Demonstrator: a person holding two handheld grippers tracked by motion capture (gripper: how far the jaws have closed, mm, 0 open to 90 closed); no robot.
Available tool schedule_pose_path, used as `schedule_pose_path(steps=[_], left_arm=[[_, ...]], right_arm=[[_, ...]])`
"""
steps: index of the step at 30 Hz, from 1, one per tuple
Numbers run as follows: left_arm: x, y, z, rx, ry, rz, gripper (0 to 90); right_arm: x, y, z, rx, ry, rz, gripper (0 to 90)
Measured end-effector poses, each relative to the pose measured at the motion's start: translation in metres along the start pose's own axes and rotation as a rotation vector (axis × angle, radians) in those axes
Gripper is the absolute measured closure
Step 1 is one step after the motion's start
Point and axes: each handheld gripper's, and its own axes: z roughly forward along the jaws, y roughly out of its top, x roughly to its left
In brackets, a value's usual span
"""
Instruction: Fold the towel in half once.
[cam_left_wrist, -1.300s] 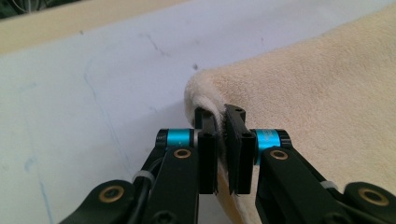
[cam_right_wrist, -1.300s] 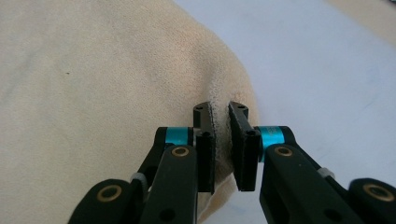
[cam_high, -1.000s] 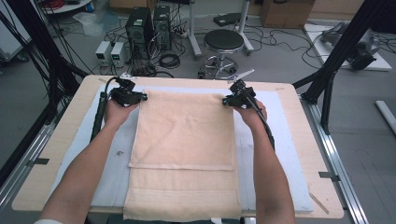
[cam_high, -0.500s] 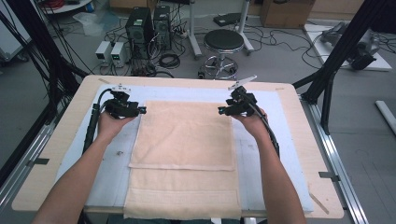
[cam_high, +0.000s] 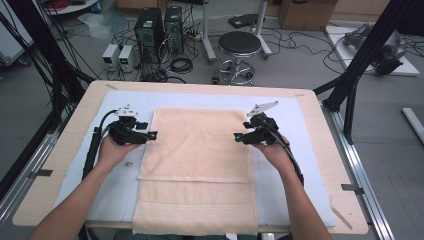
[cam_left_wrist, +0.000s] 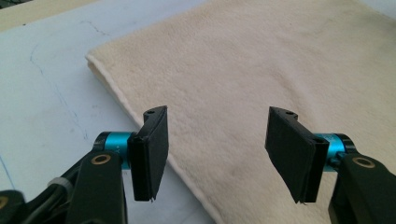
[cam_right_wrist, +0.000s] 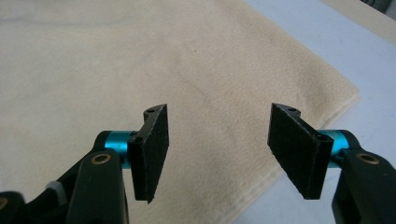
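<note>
A cream towel (cam_high: 197, 165) lies folded on the pale blue mat (cam_high: 310, 150) covering the table (cam_high: 65, 165); its near edge at 6 o'clock hangs over the table's front, cut off by the frame. At 9 o'clock the left gripper (cam_high: 152, 135) hovers at the towel's left edge, its fingers (cam_left_wrist: 152, 151) released, having just been opening, nothing between them. At 3 o'clock the right gripper (cam_high: 237, 136) does likewise. Beyond, at 12 o'clock, stands a stool (cam_high: 240, 45).
</note>
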Motion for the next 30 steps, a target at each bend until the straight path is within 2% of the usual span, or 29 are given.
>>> schedule_pose_path(steps=[4,7,9,13,16,18,20,23,26,30], left_arm=[[-0.008,-0.011,-0.009,-0.009,-0.004,0.015,39.5],[-0.015,-0.019,-0.016,-0.017,-0.001,0.030,35.5],[-0.019,-0.022,-0.020,0.004,-0.010,0.038,33.4],[-0.028,-0.027,-0.028,0.000,-0.012,0.074,30.9],[-0.033,-0.031,-0.032,-0.003,-0.016,0.078,26.8],[-0.037,-0.033,-0.034,-0.005,-0.021,0.075,25.4],[-0.042,-0.036,-0.036,-0.008,-0.026,0.089,23.2],[-0.047,-0.040,-0.036,-0.006,-0.042,0.091,19.7],[-0.053,-0.044,-0.037,0.006,-0.068,0.099,16.7],[-0.060,-0.051,-0.037,0.027,-0.069,0.122,15.6]], right_arm=[[0.011,-0.007,-0.007,-0.010,0.001,-0.014,36.8],[0.020,-0.013,-0.011,-0.010,0.008,-0.028,35.6],[0.025,-0.017,-0.012,-0.011,0.009,-0.037,35.0],[0.033,-0.025,-0.016,-0.012,0.014,-0.046,33.1],[0.036,-0.028,-0.016,0.025,0.022,-0.033,26.7],[0.041,-0.030,-0.019,0.013,0.024,-0.035,26.6],[0.045,-0.032,-0.022,-0.009,0.024,-0.046,25.8],[0.049,-0.038,-0.023,-0.005,0.030,-0.043,24.5],[0.054,-0.043,-0.024,-0.007,0.038,-0.062,24.0],[0.058,-0.050,-0.024,-0.011,0.047,-0.073,24.2]])
